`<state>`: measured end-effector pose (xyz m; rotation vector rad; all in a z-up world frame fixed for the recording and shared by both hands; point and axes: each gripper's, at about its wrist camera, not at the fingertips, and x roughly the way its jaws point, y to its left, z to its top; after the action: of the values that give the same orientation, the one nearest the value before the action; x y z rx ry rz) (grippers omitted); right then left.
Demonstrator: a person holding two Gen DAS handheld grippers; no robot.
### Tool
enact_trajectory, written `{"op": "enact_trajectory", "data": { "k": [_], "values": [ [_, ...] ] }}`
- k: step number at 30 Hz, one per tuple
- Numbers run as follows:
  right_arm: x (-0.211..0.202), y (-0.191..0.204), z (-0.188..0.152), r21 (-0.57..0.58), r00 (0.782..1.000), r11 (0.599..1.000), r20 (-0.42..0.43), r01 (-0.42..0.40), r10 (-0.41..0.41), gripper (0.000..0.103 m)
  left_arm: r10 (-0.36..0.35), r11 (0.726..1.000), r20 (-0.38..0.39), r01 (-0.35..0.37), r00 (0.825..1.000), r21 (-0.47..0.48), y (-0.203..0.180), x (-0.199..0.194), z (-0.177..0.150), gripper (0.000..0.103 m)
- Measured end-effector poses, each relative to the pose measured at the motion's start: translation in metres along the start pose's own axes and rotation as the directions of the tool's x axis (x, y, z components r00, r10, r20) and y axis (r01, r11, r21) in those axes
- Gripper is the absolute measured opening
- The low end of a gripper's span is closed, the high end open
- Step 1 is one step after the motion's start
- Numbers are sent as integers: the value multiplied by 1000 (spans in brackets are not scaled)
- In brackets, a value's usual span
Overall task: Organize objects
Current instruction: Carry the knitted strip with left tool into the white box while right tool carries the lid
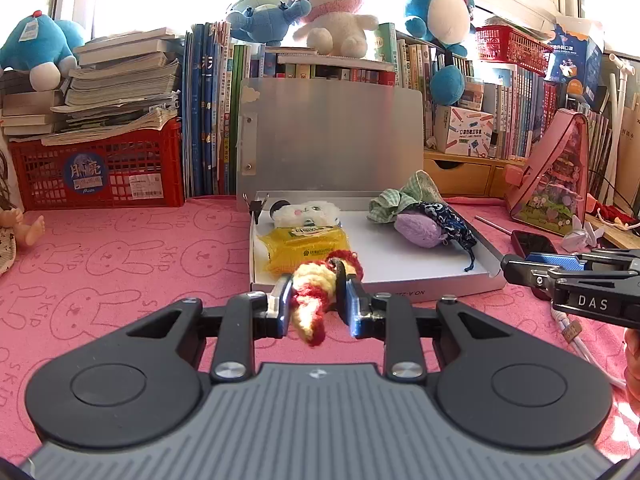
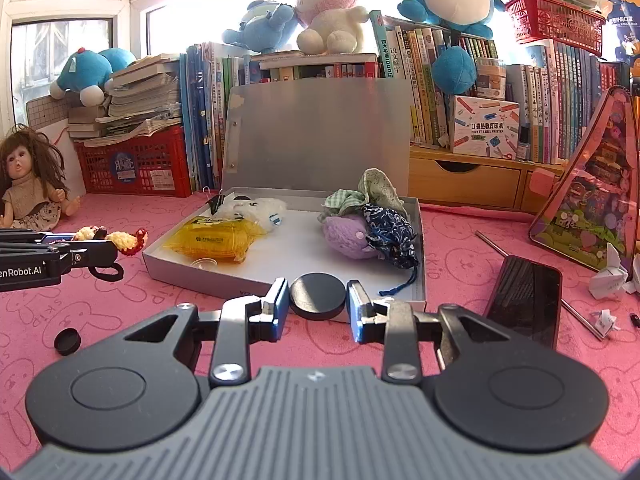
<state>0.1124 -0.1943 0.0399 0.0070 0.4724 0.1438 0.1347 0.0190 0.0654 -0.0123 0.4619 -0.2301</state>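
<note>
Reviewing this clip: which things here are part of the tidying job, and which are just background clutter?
In play: left gripper clamping crocheted toy; right gripper clamping black round disc; open box already holding yellow packet and purple plush.

Lying about: phone, doll, small black cap, bookshelf plushies.

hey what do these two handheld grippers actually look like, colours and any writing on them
Both match: a grey ribbed body flanked by two round black discs, black linkage arms with silver pivot screws, and blue-padded fingers on silver mounts. Seen side-on, the right gripper reads "DAS" in white, and the left gripper shows white lettering ending "enRobot.AI". No cables or sleeves are clearly visible.
</note>
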Motion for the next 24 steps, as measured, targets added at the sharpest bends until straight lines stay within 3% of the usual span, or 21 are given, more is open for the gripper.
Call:
{"op": "enact_trajectory", "data": {
  "k": [24],
  "values": [
    [82, -55, 16, 212, 992, 976, -128, 38, -11, 35, 27, 999, -122, -32, 992, -34, 22, 106, 19, 31]
  ]
}}
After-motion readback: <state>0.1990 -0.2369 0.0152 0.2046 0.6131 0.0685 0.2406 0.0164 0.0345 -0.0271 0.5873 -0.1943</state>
